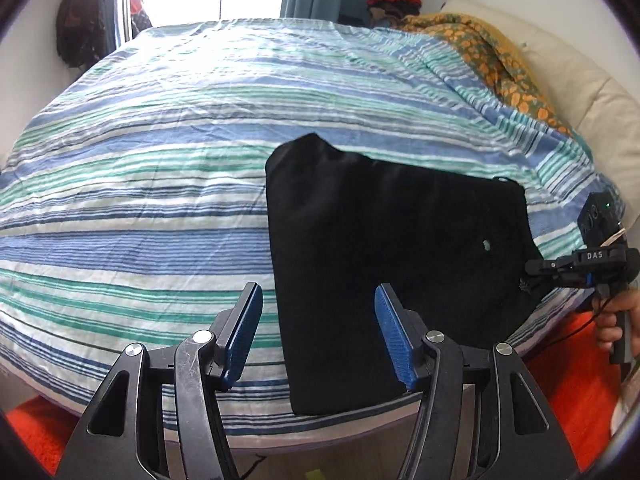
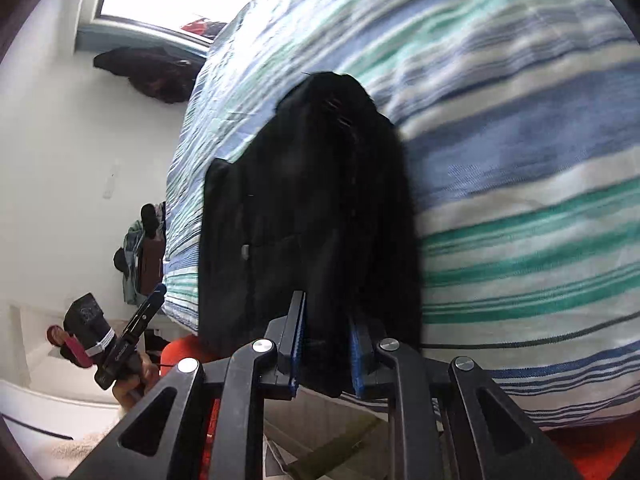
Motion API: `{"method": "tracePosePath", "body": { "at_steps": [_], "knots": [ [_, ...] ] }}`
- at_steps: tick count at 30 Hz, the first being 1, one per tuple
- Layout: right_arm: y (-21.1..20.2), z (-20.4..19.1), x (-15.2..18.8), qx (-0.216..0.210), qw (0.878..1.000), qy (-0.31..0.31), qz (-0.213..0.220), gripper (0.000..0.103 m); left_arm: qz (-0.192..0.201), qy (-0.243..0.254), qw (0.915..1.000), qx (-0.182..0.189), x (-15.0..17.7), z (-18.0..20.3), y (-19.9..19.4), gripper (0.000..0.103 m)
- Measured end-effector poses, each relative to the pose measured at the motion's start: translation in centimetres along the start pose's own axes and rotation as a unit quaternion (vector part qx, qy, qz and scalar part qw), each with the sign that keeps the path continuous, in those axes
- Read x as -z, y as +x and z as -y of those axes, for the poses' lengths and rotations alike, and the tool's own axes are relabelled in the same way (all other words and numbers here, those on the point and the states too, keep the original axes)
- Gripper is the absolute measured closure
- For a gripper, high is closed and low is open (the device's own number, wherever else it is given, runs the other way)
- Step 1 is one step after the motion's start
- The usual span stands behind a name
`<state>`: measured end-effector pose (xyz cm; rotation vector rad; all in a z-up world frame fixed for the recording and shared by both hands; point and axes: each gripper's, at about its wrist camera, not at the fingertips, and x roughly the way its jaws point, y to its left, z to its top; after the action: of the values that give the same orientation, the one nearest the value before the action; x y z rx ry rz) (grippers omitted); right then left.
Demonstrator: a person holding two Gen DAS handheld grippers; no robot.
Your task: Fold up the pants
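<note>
Right gripper [image 2: 326,354] had its jaws clamped on the near edge of the folded pants [image 2: 304,216], long axis running away across the bed [image 2: 520,160]; left gripper [image 1: 318,334] hovered above, jaws parted, empty.

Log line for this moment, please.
left tool: open, empty | right tool: shut on black pants edge | pants: folded on striped bed

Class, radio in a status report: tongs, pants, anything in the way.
Left tongs open, nothing gripped. Right tongs shut on black pants. Pants folded, lying on striped bedspread near the bed's edge. Nothing in the way.
</note>
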<state>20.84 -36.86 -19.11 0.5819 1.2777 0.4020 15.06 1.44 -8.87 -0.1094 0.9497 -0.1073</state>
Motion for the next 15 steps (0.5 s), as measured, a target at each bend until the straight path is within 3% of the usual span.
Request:
{"method": "tracePosePath", "body": {
  "at_steps": [4, 7, 10, 15],
  "knots": [
    [-1.3, -0.5, 0.0, 0.014, 0.999, -0.016, 0.029, 0.068, -0.011, 0.020, 0.9995, -0.023, 1.1, 0.3, 0.3, 0.042],
    [-2.9, -2.3, 0.7, 0.072, 0.993, -0.065, 0.062, 0.056, -0.009, 0.017, 0.9992, -0.035, 1.0, 0.2, 0.0, 0.039],
    [-5.5, -4.4, 2.5, 0.160, 0.970, -0.130, 0.131, 0.054, -0.005, 0.011, 0.9989, -0.044, 0.8, 0.0, -0.1, 0.036],
    [-6.4, -11.4, 6.1, 0.167, 0.932, -0.240, 0.213, 0.054, -0.003, 0.025, 0.9988, -0.041, 1.0, 1.3, 0.1, 0.036]
  ]
}}
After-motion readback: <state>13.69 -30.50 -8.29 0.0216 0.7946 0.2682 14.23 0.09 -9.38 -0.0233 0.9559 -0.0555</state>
